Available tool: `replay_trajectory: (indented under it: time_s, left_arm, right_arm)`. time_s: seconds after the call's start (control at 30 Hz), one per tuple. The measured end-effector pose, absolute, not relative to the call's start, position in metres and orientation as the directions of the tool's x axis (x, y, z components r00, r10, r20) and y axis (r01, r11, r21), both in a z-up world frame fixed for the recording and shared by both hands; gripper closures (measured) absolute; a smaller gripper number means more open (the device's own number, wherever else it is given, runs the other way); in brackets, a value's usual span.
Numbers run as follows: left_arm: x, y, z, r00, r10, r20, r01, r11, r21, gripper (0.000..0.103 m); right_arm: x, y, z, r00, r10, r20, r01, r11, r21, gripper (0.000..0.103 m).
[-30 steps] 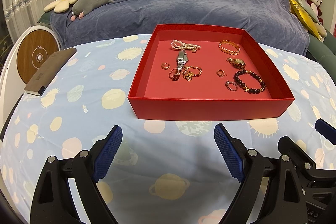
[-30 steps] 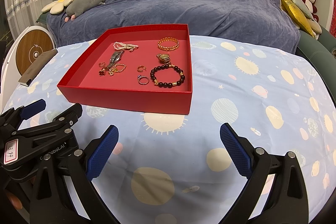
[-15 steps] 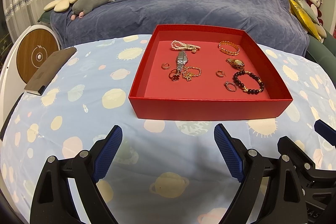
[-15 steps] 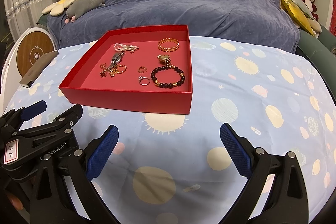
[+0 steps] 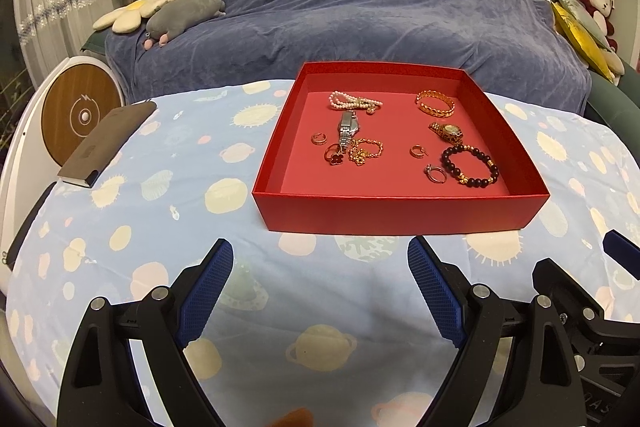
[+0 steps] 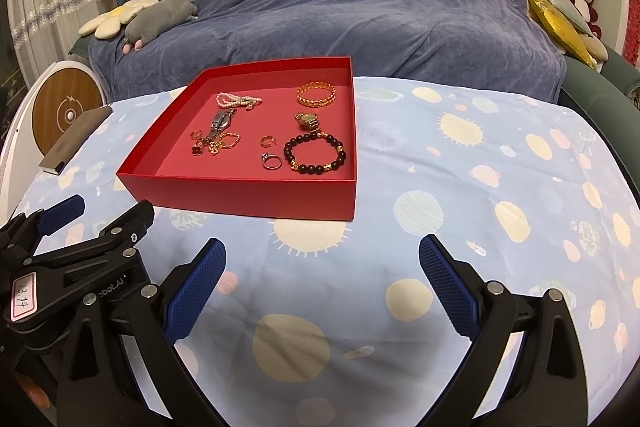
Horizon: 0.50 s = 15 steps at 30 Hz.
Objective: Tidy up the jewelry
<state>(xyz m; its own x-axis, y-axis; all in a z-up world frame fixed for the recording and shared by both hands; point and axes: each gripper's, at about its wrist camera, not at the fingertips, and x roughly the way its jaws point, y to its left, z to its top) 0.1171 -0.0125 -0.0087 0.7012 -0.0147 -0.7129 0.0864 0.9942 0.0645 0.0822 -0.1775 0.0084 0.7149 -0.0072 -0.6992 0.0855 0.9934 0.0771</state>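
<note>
A red tray [image 5: 400,213] [image 6: 240,193] sits on the patterned blue tablecloth. It holds a pearl bracelet [image 5: 354,101], a silver watch [image 5: 347,129], a gold bangle [image 5: 435,102], a gold watch [image 5: 447,131], a dark bead bracelet [image 5: 470,165] [image 6: 315,153], a gold chain [image 5: 366,151], a silver ring [image 5: 436,173] and small gold rings. My left gripper [image 5: 320,287] is open, nearer than the tray's front wall, with nothing in it. My right gripper [image 6: 322,283] is also open and empty, to the right of the left gripper [image 6: 60,247].
A grey notebook [image 5: 106,143] lies at the table's left edge beside a round wooden-faced device [image 5: 78,115]. Behind the table stands a sofa under a blue cover [image 5: 360,7], with plush toys [image 5: 176,13] and cushions [image 5: 580,31].
Both views have shifted slightly, so the tray sits a touch lower and nearer in frame. Both grippers stay open and the jewelry has not moved.
</note>
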Motion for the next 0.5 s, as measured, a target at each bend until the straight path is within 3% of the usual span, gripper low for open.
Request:
replay_trajectory:
  time_s: [0.5]
  left_arm:
    - [0.1149, -0.0117, -0.0067, 0.707, 0.015, -0.707, 0.051, 0.996, 0.071, 0.017]
  right_arm:
    - [0.0815, -0.1754, 0.0098, 0.717, -0.009, -0.697, 0.075, 0.995, 0.064, 0.008]
